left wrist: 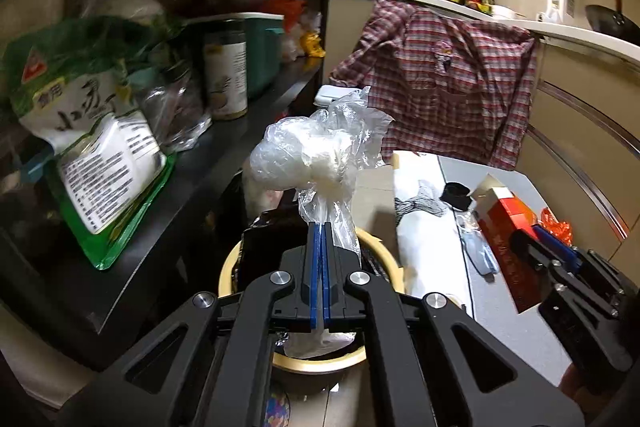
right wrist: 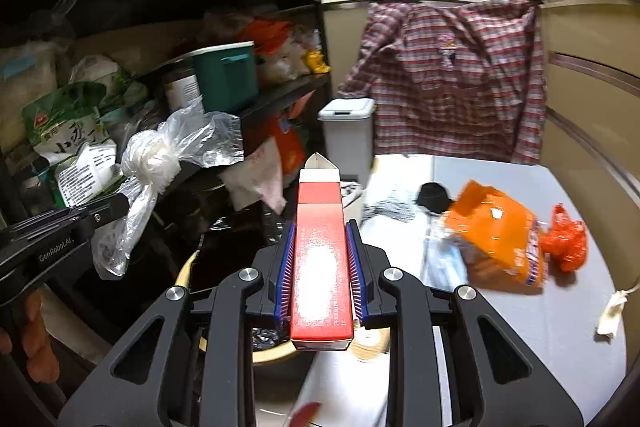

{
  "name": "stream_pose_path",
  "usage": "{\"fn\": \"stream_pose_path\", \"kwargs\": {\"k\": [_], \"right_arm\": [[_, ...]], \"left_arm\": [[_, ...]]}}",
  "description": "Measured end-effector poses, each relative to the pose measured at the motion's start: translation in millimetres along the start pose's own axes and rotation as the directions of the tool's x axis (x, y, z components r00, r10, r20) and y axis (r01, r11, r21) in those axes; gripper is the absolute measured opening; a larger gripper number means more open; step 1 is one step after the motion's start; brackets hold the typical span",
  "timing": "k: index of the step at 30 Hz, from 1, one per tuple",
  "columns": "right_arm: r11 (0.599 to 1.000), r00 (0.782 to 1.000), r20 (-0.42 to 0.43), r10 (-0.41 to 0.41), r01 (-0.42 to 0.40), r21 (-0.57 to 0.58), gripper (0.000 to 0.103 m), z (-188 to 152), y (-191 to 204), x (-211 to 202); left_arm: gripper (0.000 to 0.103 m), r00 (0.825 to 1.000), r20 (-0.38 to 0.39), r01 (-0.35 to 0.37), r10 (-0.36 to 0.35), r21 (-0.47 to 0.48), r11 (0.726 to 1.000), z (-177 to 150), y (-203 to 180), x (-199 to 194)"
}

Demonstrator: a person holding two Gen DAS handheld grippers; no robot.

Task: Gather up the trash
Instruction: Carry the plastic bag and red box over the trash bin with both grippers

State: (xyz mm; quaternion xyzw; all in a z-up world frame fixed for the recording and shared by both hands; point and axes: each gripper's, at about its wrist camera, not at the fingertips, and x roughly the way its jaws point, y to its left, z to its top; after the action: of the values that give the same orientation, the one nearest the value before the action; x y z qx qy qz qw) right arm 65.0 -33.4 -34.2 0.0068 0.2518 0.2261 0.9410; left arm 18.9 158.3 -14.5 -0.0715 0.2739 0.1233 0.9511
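Two grippers loaded on my end, both above tan bin (left wrist: 308, 365) with black liner, beside black shelf (right wrist: 276, 99). Grey table (right wrist: 532, 311) to right carries orange bag (right wrist: 496, 239), red crumpled wrapper (right wrist: 566, 239). Right gripper (right wrist: 320, 267) clamped on red carton (right wrist: 322, 259), pads against its sides. Left gripper (left wrist: 320, 259) pinched tight on neck of clear plastic bag (left wrist: 316, 155), white wad inside.

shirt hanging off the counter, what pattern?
Red, white and grey plaid shirt; clearest in the right wrist view.
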Motion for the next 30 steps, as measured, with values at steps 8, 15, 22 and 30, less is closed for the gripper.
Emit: {"fn": "stream_pose_path", "kwargs": {"k": [8, 15, 22, 30], "right_arm": [[0.998, 0.998, -0.033, 0.05, -0.051, -0.042, 0.025, 2.7, 35.2, 30.9], [0.998, 0.997, -0.055, 0.048, -0.051, -0.043, 0.025, 7.1, 42.5, 53.6], [0.996, 0.996, -0.076, 0.054, -0.059, -0.06, 0.025, 7.1, 50.6, 73.8], [0.996, 0.992, -0.11, 0.057, -0.064, -0.066, 0.025, 4.7, 51.6, 96.8]], "left_arm": [[0.001, 0.999, -0.028, -0.045, 0.043, -0.051, 0.998, -0.3, 9.6, 22.0], [0.001, 0.994, -0.059, -0.095, 0.091, -0.064, 0.993, -3.2, 16.3, 42.9], [0.001, 0.983, -0.065, -0.171, 0.17, -0.011, 0.985, -7.8, 16.3, 63.3], [0.001, 0.978, -0.05, -0.201, 0.204, 0.059, 0.978, -5.0, 2.9, 81.0]]}}
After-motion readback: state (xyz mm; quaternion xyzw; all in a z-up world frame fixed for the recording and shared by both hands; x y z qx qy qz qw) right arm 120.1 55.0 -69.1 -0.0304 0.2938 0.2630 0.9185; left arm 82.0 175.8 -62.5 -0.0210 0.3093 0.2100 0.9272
